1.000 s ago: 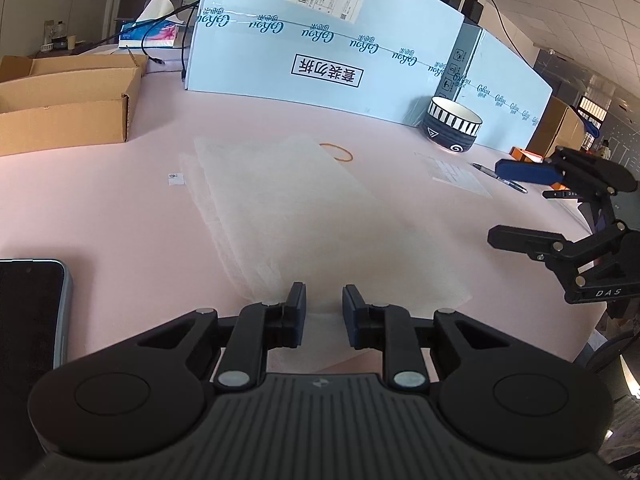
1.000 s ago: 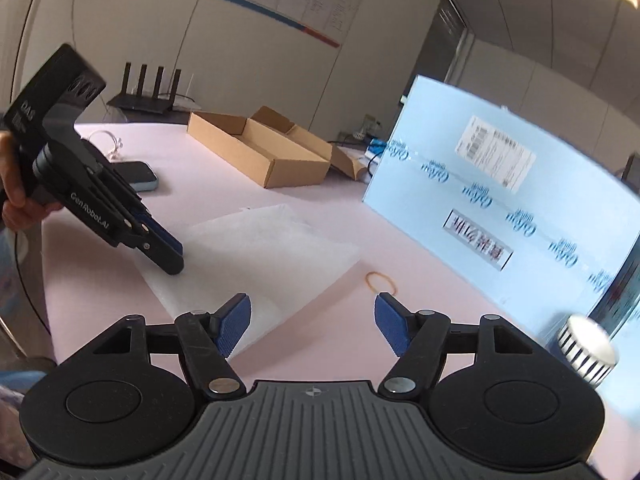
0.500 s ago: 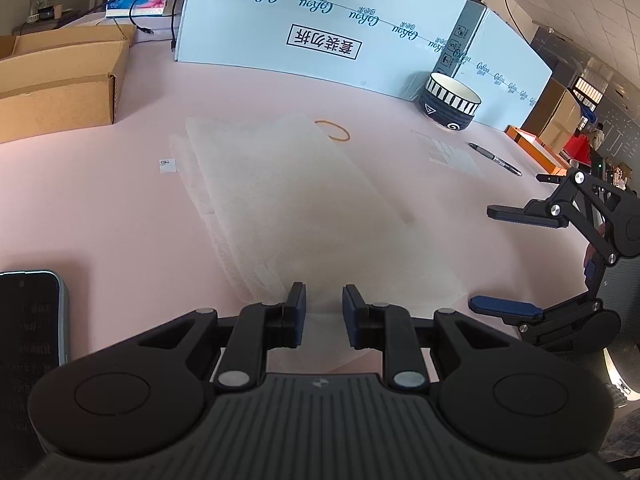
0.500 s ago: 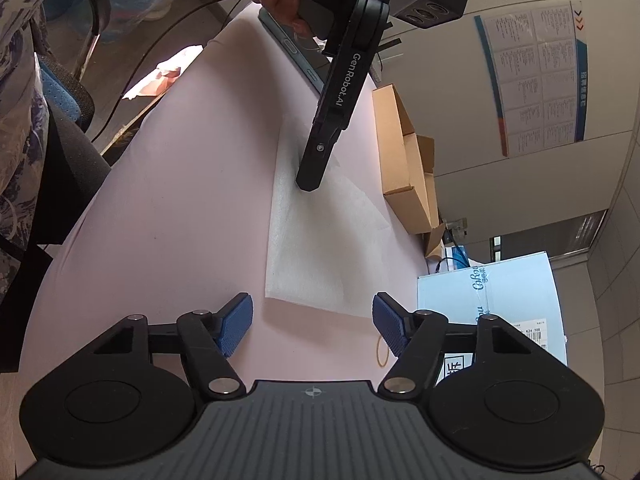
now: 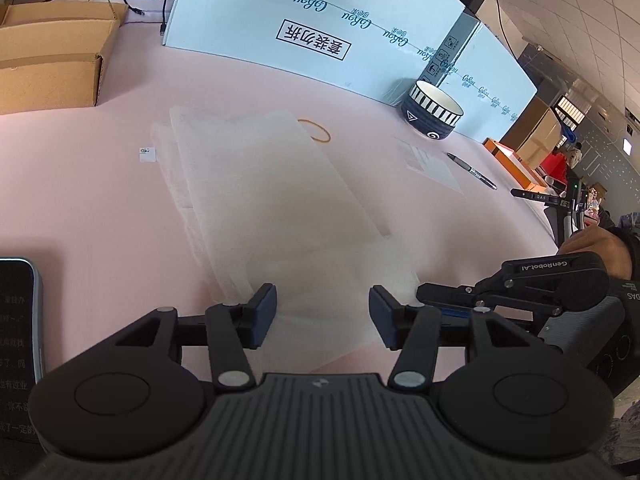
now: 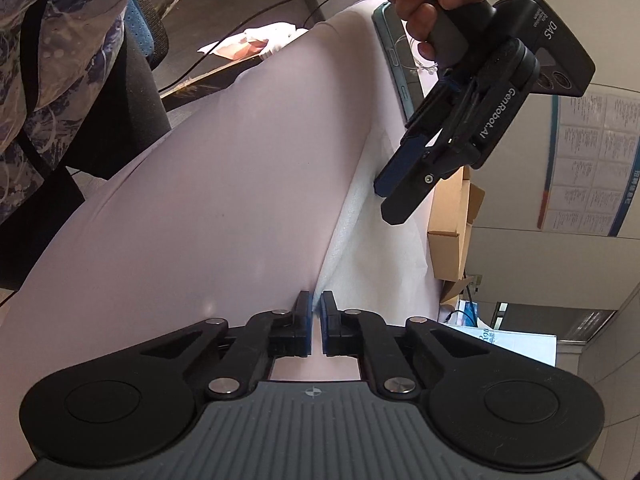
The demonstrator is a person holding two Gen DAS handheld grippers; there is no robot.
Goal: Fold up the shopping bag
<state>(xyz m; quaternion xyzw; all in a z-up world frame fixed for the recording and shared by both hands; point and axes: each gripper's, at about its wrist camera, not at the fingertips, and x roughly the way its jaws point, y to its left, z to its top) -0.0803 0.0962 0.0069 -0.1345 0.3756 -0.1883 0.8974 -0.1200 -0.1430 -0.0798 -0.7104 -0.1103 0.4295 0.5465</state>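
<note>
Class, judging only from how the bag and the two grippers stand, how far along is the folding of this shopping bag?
Done: the white bag lies flat, one layer already doubled over. In hand: the right gripper has just closed on its near corner, while the left gripper has just been opening, bag edge between its unpressed pads. Left: carrying the pinched corner over for further folds.

On the pink table [image 5: 100, 208]: one white shopping bag [image 5: 272, 208], one rubber band [image 5: 316, 130], one striped bowl [image 5: 432, 114], one pen [image 5: 472, 170], one phone [image 5: 18, 344], two open cardboard boxes [image 5: 48, 56], two large blue cartons [image 5: 312, 20] along the far edge, two handheld grippers [image 5: 322, 316].
</note>
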